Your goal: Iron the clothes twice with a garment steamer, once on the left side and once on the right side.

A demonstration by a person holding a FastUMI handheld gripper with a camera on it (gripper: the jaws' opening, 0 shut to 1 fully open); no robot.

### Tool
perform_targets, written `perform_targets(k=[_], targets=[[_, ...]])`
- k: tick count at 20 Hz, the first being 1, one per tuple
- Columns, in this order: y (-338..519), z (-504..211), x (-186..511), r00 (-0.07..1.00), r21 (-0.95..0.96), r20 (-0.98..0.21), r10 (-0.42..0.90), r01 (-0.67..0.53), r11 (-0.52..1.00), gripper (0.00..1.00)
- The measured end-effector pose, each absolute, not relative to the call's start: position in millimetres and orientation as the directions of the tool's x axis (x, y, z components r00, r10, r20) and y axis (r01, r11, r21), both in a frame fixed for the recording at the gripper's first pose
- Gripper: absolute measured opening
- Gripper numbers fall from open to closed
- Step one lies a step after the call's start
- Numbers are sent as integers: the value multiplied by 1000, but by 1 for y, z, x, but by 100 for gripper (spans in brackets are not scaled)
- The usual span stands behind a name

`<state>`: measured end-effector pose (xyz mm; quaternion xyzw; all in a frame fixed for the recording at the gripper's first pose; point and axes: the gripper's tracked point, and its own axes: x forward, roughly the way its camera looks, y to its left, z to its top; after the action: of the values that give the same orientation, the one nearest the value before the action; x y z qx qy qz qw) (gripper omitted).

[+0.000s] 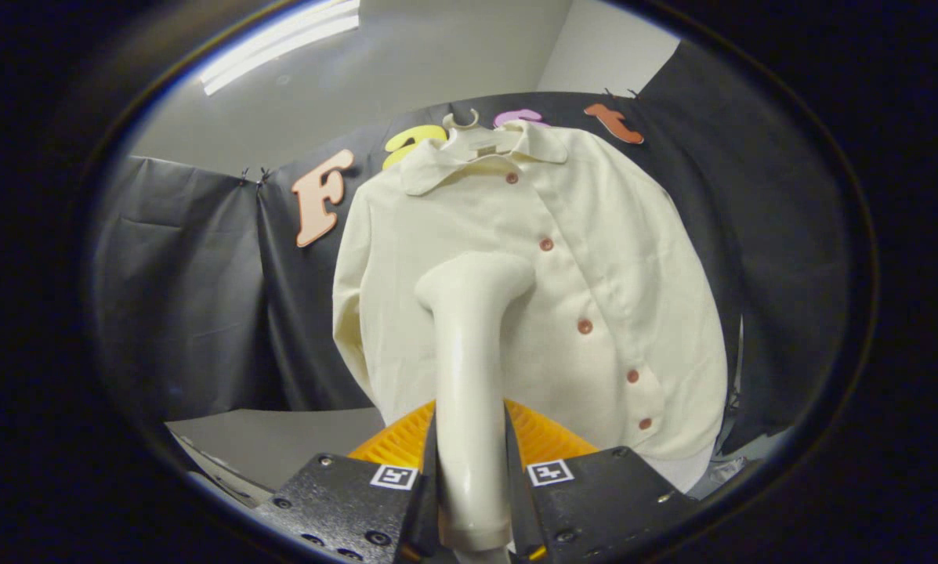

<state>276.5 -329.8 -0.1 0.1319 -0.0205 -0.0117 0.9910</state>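
The garment steamer [469,376] is cream and smooth. Its long handle stands up between the two fingers of the gripper [471,478], and both fingers press on its sides, holding it tight. The steamer's head points at the shirt [594,258] and sits over the shirt's front, left of the row of buttons [584,326]; I cannot tell if it touches the cloth. The shirt is cream with a collar and hangs on a hanger [462,122] against the black wall. An orange ribbed thing [543,439] sits low behind the fingers. A long light [280,43] glows on the ceiling.
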Motion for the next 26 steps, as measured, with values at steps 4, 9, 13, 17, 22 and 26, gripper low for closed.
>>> perform_targets(k=[4, 9, 13, 17, 22, 26], targets=[[-327, -48, 265, 999, 268, -25, -21, 27, 963, 37], [-327, -106, 251, 995, 274, -101, -12, 39, 961, 36], [-326, -144, 242, 990, 290, -142, -4, 46, 956, 36], [-327, -177, 233, 983, 310, -182, -1, 59, 949, 37], [-329, -202, 223, 976, 331, -216, -2, 75, 941, 37], [-331, -211, 214, 971, 337, -241, -9, 92, 937, 37]])
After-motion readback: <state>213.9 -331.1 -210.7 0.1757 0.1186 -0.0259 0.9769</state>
